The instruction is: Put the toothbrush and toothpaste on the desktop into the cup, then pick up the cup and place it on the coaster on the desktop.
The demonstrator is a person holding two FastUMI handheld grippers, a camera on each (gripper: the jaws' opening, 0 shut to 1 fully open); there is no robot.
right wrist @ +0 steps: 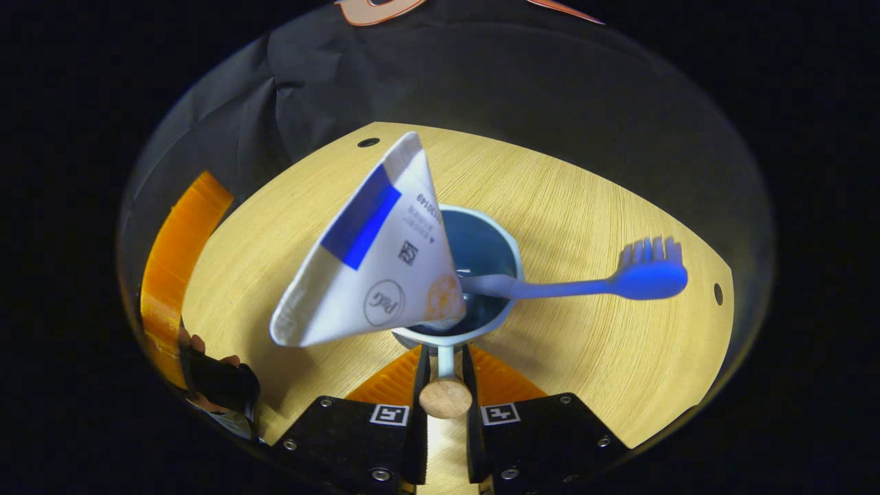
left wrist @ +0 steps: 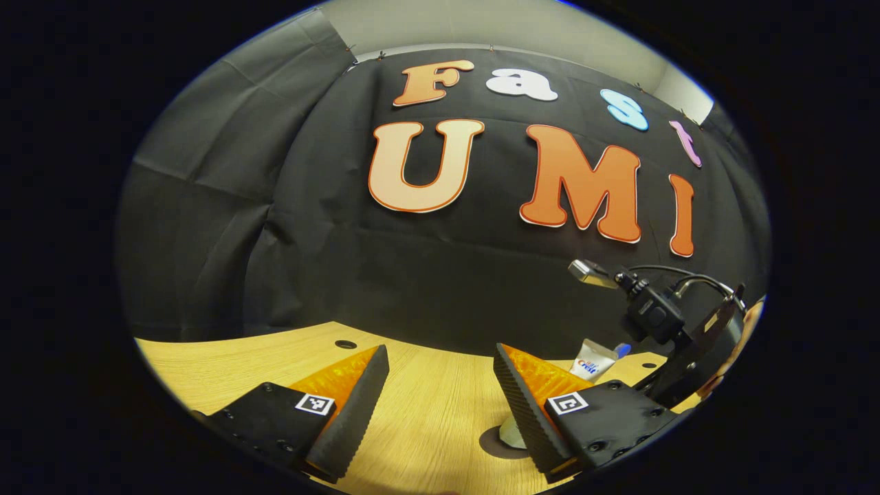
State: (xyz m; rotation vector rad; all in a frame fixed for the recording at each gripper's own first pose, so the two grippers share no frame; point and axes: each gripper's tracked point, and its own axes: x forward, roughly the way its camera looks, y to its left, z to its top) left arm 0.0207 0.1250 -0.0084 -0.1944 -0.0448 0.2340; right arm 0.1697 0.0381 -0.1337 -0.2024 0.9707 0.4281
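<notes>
Seen from the right gripper view, the right gripper [right wrist: 445,385] has its jaws closed on the handle of the cup [right wrist: 474,275], which holds the toothpaste [right wrist: 375,258] and the toothbrush [right wrist: 584,283], both leaning far out over the rim. The cup stands, or hangs just above, the middle of the table [right wrist: 584,371]; contact cannot be told. The left gripper [left wrist: 440,399], jaws wide apart and empty, waits over the table's near edge. Risk: a narrow handle grip may let the cup swing, tipping the top-heavy toothpaste out. No coaster is identified.
</notes>
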